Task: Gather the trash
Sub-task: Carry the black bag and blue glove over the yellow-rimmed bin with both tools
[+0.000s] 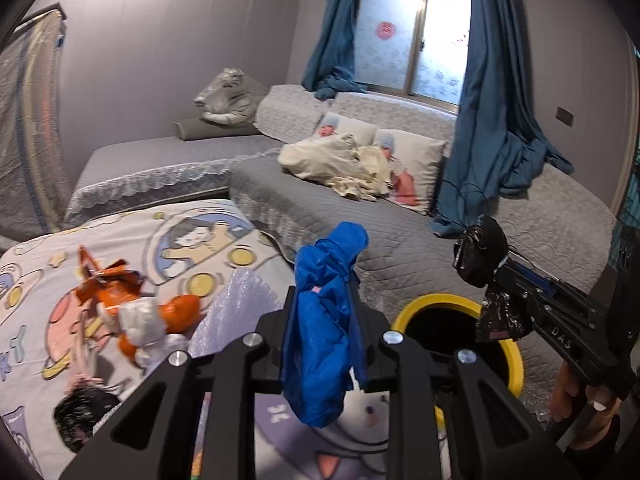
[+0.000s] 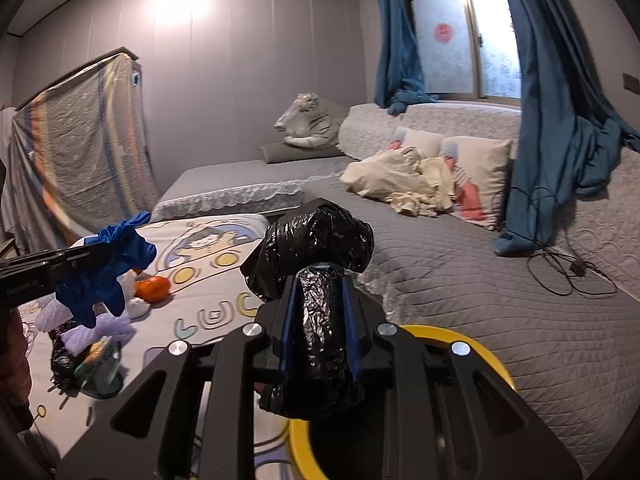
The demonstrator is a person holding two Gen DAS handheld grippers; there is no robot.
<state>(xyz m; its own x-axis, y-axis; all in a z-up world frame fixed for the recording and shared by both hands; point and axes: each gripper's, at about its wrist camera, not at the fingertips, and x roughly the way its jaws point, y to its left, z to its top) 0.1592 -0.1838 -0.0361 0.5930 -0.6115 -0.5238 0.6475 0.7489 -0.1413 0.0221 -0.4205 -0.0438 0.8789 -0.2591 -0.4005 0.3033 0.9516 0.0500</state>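
Crinkly glossy black plastic bag [image 2: 316, 264]; blue plastic wad [image 1: 324, 316], slight sheen; smooth yellow plastic bin rim [image 1: 516, 364]; quilted matt grey sofa cover [image 2: 480, 280].

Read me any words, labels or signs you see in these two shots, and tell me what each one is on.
"DAS": embossed on the body of the right gripper, seen from the left wrist view.
White print on the body of the left gripper, in the right wrist view: too blurred to read.
Round red emblem on the window: too small to read.
Large letters on the cartoon blanket: partial, unreadable.
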